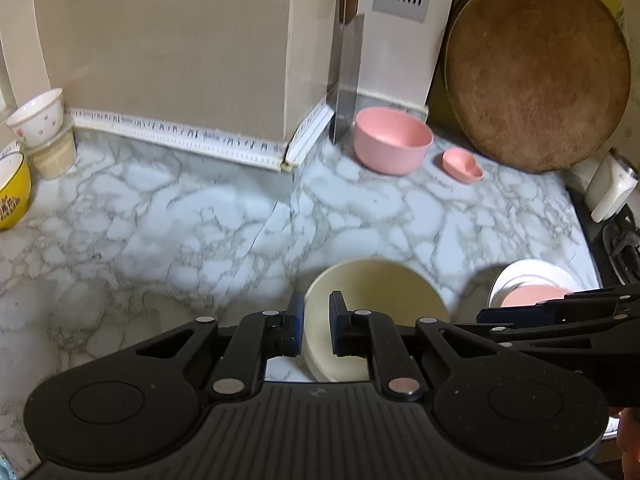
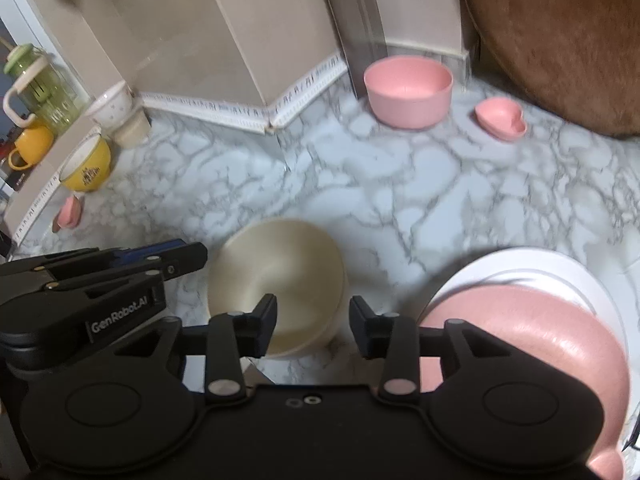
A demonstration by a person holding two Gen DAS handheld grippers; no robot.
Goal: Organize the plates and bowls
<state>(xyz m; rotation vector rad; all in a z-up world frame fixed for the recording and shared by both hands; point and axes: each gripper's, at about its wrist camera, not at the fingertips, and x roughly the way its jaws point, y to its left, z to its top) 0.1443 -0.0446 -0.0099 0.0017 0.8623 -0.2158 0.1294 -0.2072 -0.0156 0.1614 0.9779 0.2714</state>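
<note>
The left gripper (image 1: 317, 328) is clamped on the near rim of a round cream-coloured plastic bowl (image 1: 380, 296), its blue-padded fingers (image 1: 296, 312) pinching the wall from both sides at about six o'clock in the left wrist view. The right gripper (image 2: 313, 328) stands with its jaws apart and nothing pressed between them; the same cream bowl (image 2: 280, 276) lies just beyond its left finger, at about eleven o'clock from the fingertips. At four o'clock in the right wrist view a glossy pink plate (image 2: 532, 344) rests on a white round plate (image 2: 560, 264). On the grey-veined marble-pattern counter (image 2: 400, 184), towards one o'clock, a deep pink plastic bowl (image 2: 408, 88) sits by the beige wall, with a small pink heart-shaped dish (image 2: 502, 116) just beside it to the right. A large round brown board (image 1: 536, 68) leans at two o'clock. At nine o'clock stands a yellow bowl (image 2: 86, 164), near a white flower-printed bowl (image 2: 110, 106).
</note>
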